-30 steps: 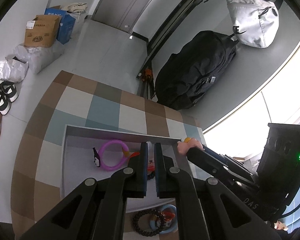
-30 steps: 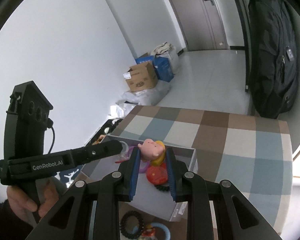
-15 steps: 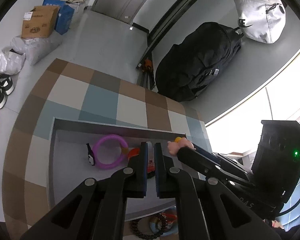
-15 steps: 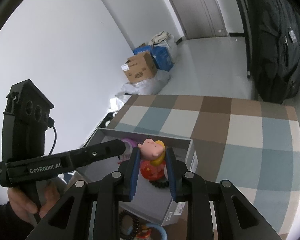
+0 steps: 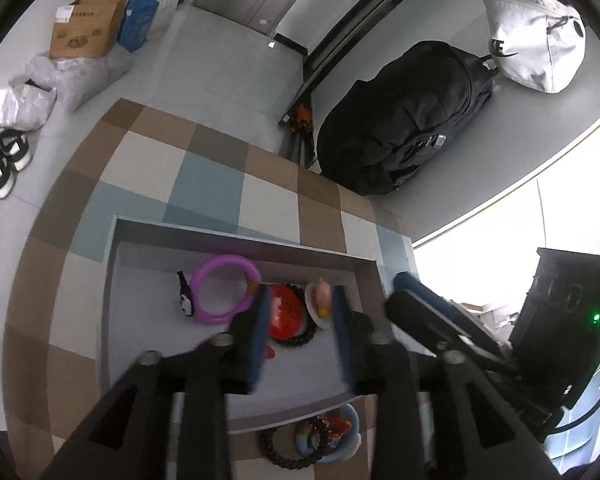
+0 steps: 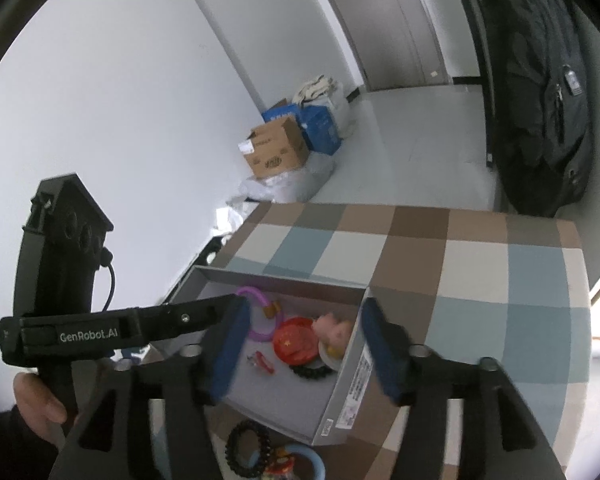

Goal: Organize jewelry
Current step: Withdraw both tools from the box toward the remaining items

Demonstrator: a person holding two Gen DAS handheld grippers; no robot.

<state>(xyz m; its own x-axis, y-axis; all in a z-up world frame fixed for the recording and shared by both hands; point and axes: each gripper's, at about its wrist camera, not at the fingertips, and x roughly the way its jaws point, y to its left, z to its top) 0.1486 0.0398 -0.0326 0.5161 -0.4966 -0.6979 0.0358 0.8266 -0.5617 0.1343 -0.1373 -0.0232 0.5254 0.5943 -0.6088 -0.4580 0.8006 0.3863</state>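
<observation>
Left wrist: your left gripper (image 5: 298,312) is spread wide, empty, over the grey box (image 5: 236,234). Inside lie a purple ring (image 5: 224,288), a red disc (image 5: 286,316) and a pink doll charm (image 5: 322,296).

Right wrist: your right gripper (image 6: 300,344) is also released, nothing held; the doll charm (image 6: 334,332) rests in the box (image 6: 342,396) against its right wall.

"GenRobot.AI" on left tool (image 6: 236,312) arm; Nike swoosh on white bag (image 5: 532,36).
</observation>
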